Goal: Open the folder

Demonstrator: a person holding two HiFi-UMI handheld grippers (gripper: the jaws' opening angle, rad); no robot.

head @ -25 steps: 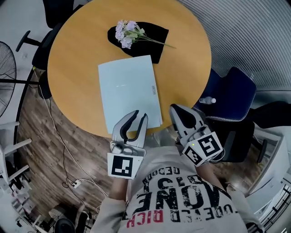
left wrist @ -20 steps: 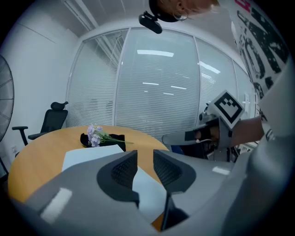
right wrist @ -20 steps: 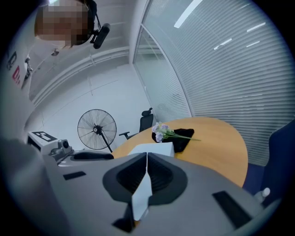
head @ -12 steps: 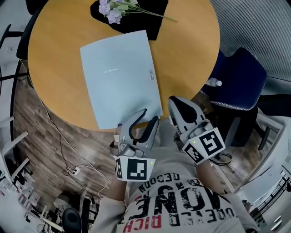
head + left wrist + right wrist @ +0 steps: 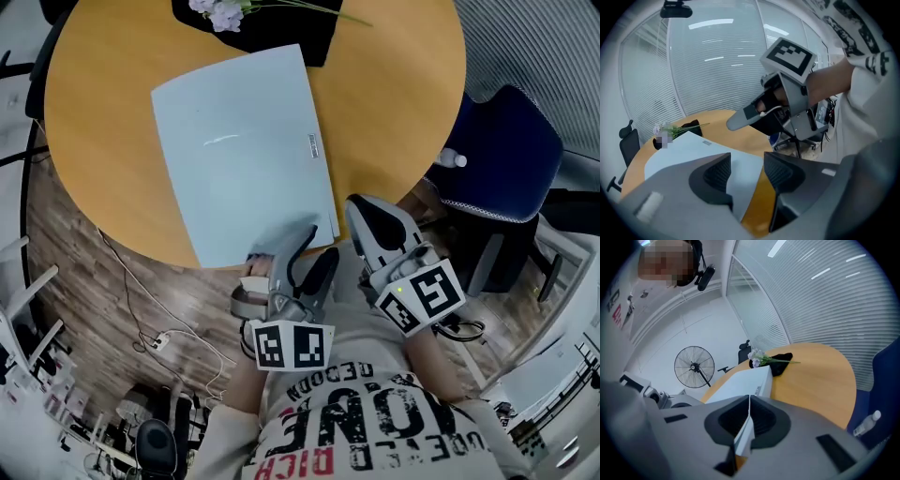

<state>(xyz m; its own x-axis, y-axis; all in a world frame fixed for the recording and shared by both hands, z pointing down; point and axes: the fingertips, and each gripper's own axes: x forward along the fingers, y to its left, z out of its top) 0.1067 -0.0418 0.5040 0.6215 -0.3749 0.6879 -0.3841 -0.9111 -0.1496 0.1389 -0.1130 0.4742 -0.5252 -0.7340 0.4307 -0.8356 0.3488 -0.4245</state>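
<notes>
Print is running across the person's T-shirt point(image 5: 375, 422) at the bottom of the head view, its letters appearing flipped. Large black letters are reading as "ONE", and red ones at the lower edge as "RICH"; the smaller line above is not resolving. The folder point(image 5: 234, 141) is carrying a small label point(image 5: 311, 147) near its right edge, too small to read. The marker cubes point(image 5: 292, 345) are showing only black-and-white squares.

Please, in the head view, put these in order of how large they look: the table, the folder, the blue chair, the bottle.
Largest to smallest:
1. table
2. folder
3. chair; it stands lower, farther from the camera, so it may look smaller than it is
4. bottle, clearly the smallest
</notes>
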